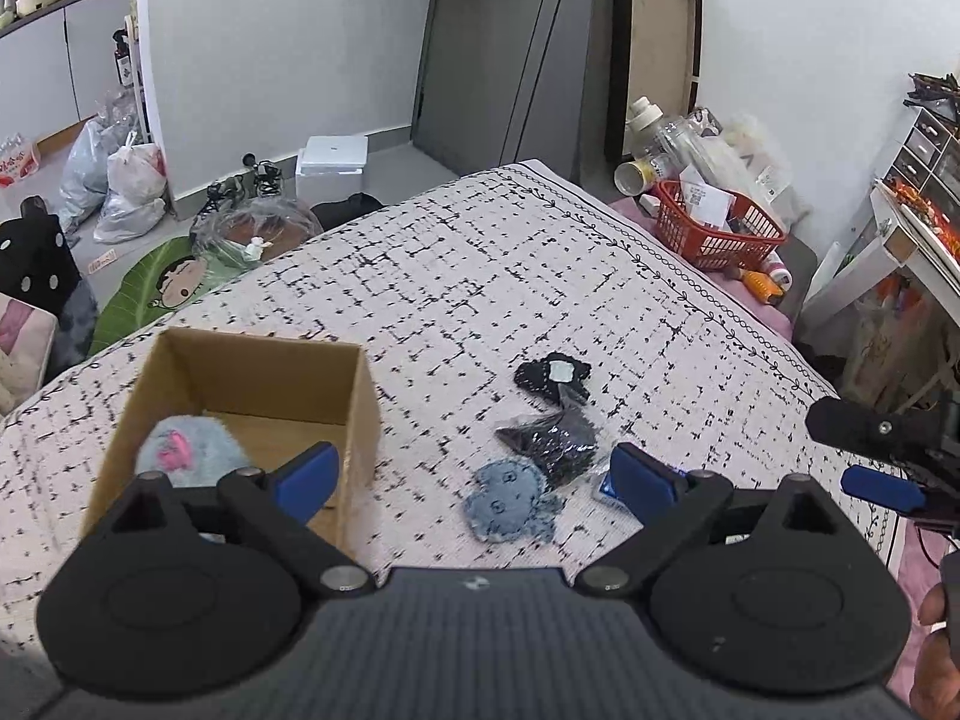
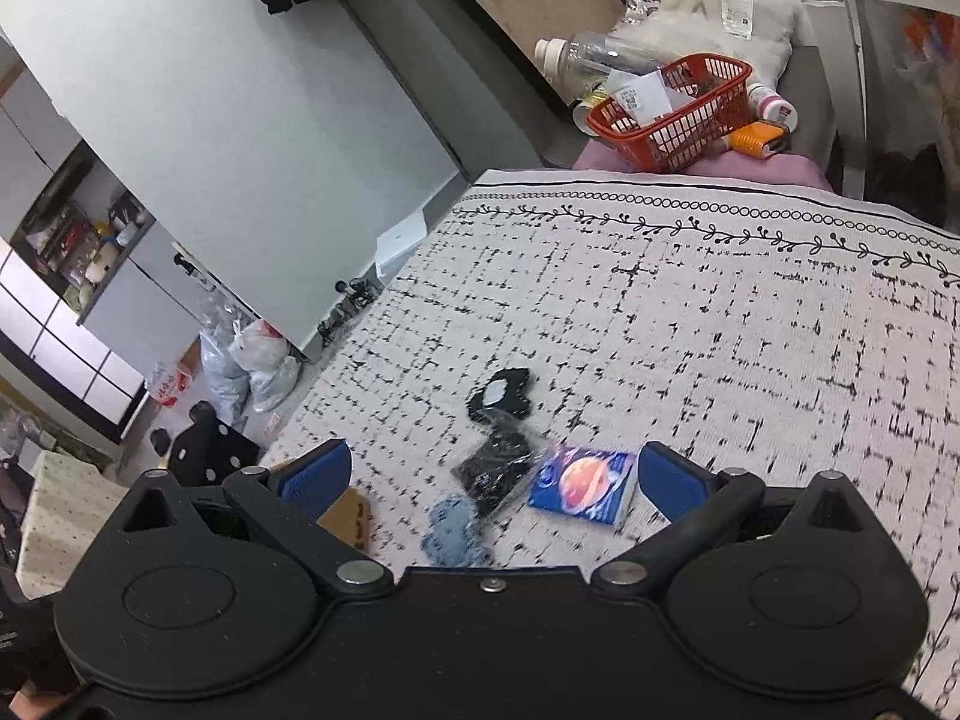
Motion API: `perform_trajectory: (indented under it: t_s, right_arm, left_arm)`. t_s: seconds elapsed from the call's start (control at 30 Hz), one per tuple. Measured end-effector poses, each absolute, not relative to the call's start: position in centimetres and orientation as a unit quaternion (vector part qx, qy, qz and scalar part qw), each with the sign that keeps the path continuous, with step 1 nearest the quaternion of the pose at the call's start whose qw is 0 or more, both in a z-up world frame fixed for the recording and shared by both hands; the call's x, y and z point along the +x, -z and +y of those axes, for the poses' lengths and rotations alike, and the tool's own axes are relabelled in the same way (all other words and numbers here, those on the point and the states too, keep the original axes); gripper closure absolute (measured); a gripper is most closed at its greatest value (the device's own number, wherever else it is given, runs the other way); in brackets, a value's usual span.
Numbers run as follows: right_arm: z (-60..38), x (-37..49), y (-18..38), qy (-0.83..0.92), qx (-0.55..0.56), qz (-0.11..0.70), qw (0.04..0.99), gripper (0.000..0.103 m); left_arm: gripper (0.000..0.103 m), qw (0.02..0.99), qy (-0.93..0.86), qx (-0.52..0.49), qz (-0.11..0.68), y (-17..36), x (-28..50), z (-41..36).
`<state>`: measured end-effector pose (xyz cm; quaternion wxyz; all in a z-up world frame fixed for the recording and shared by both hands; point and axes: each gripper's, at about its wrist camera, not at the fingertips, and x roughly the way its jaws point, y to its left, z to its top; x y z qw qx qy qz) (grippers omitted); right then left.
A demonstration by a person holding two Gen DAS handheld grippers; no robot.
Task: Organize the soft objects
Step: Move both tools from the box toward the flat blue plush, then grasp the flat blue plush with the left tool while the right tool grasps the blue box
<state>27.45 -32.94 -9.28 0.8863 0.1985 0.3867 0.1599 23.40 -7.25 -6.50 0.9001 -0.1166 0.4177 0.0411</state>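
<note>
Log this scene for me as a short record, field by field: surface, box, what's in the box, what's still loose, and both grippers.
surface: white bedspread with black dashes
box: open brown cardboard box, at the left
in box: fluffy light-blue plush with pink patch
loose on bedspread: flat blue felt piece; clear bag of black fabric; black fabric piece with white label; blue packet with orange picture
left gripper: jaws open, empty
right gripper: jaws open, empty
</note>
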Motion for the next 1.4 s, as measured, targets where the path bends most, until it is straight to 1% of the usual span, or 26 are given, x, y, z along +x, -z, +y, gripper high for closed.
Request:
perform_trajectory:
  t_s: [0.27,0.47,0.63,0.7,0.73,0.8,0.97,1.03,1.23,1.27,1.3,1.33,1.4]
  right_arm:
    - [-34.2,30.2,12.8,-0.155,0.222,0.419,0.867,0.0]
    - [-34.8,31.0,15.1,-0.154,0.232,0.429,0.859,0.0]
    - [-35.3,32.3,18.2,-0.15,0.265,0.46,0.834,0.001]
    - [-35.6,32.7,19.0,-0.145,0.279,0.468,0.826,0.002]
    - [-35.8,33.0,19.5,-0.144,0.288,0.472,0.821,0.003]
    - [-36.1,33.4,20.3,-0.143,0.303,0.478,0.812,0.009]
    - [-36.0,34.2,21.9,-0.147,0.315,0.495,0.796,0.018]
    - [-35.9,34.5,22.5,-0.145,0.316,0.499,0.794,0.019]
    - [-35.4,35.2,23.3,-0.152,0.322,0.499,0.79,0.02]
    - [-35.2,35.3,23.5,-0.15,0.319,0.5,0.791,0.02]
    - [-35.0,35.3,23.6,-0.152,0.315,0.5,0.793,0.02]
    - [-34.7,35.4,23.6,-0.155,0.308,0.499,0.795,0.02]
    - [-34.5,35.5,23.6,-0.156,0.303,0.498,0.797,0.022]
  left_arm:
    - [0.008,0.89,-0.04,-0.12,0.438,9.1,26.2,-8.9]
    - [0.014,0.878,-0.047,-0.131,0.458,12.0,27.6,-10.1]
    - [0.017,0.869,-0.048,-0.133,0.474,14.4,28.6,-11.2]
    - [0.02,0.864,-0.048,-0.135,0.482,15.4,29.0,-11.6]
    - [0.02,0.863,-0.049,-0.135,0.484,15.8,29.1,-11.7]
    - [0.022,0.861,-0.053,-0.13,0.488,16.7,29.4,-12.1]
    - [0.023,0.855,-0.06,-0.121,0.5,18.7,30.1,-12.7]
    - [0.023,0.851,-0.066,-0.111,0.509,19.6,30.4,-13.0]
    - [0.028,0.845,-0.077,-0.093,0.52,21.4,30.9,-13.4]
    - [0.032,0.848,-0.078,-0.092,0.516,21.4,30.9,-13.4]
    - [0.039,0.85,-0.078,-0.092,0.512,21.4,30.9,-13.4]
    - [0.043,0.851,-0.077,-0.093,0.511,21.3,31.0,-13.4]
    - [0.062,0.853,-0.077,-0.094,0.508,21.1,31.2,-13.3]
